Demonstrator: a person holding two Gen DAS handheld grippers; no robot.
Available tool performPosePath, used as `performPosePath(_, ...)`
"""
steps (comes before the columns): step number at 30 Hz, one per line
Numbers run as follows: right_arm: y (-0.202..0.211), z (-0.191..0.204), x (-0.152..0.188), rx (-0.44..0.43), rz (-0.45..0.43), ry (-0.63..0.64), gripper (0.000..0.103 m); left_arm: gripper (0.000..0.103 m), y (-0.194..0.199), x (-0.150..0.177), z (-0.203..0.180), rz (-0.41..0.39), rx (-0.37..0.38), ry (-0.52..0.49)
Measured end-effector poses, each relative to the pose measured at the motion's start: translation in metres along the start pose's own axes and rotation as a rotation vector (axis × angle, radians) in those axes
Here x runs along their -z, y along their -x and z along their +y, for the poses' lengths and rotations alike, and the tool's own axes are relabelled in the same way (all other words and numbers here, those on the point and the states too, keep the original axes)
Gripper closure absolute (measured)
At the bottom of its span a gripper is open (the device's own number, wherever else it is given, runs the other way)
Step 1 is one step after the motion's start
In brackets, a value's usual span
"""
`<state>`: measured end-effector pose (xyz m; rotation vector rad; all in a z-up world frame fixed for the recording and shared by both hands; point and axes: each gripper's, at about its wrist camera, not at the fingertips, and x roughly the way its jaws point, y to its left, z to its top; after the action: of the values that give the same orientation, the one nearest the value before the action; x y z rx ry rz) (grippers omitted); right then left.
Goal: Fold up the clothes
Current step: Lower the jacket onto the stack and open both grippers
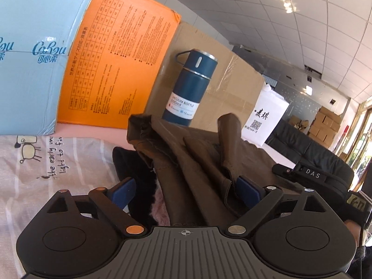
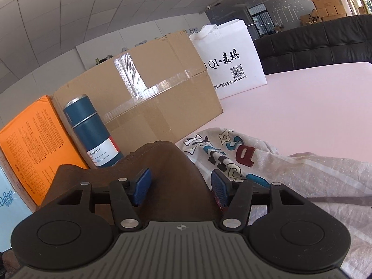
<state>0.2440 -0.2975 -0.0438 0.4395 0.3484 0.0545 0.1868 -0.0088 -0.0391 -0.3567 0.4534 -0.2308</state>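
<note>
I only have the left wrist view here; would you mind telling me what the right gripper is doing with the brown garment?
Observer: The right gripper is open, its pads either side of a raised fold of the brown garment.
Operator: Thanks. What lies to its right?
Observer: A pale printed cloth with big coloured letters, spread on the pink table.
Operator: Anything behind it?
Observer: A white bag stands fully visible beside the cardboard box.
</note>
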Motion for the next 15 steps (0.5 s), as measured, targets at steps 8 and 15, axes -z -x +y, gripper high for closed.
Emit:
performPosePath(8, -0.002, -0.002, 0.002, 0.007, 0.009, -0.009, 0.035, 0.000, 0.009, 0.001, 0.001, 0.009, -0.009, -0.001)
performPosePath(15, 0.000, -0.006, 0.000, -0.052, 0.014, -0.039, 0.023, 0.000, 0.053, 0.002, -0.002, -0.028, -0.016, -0.021)
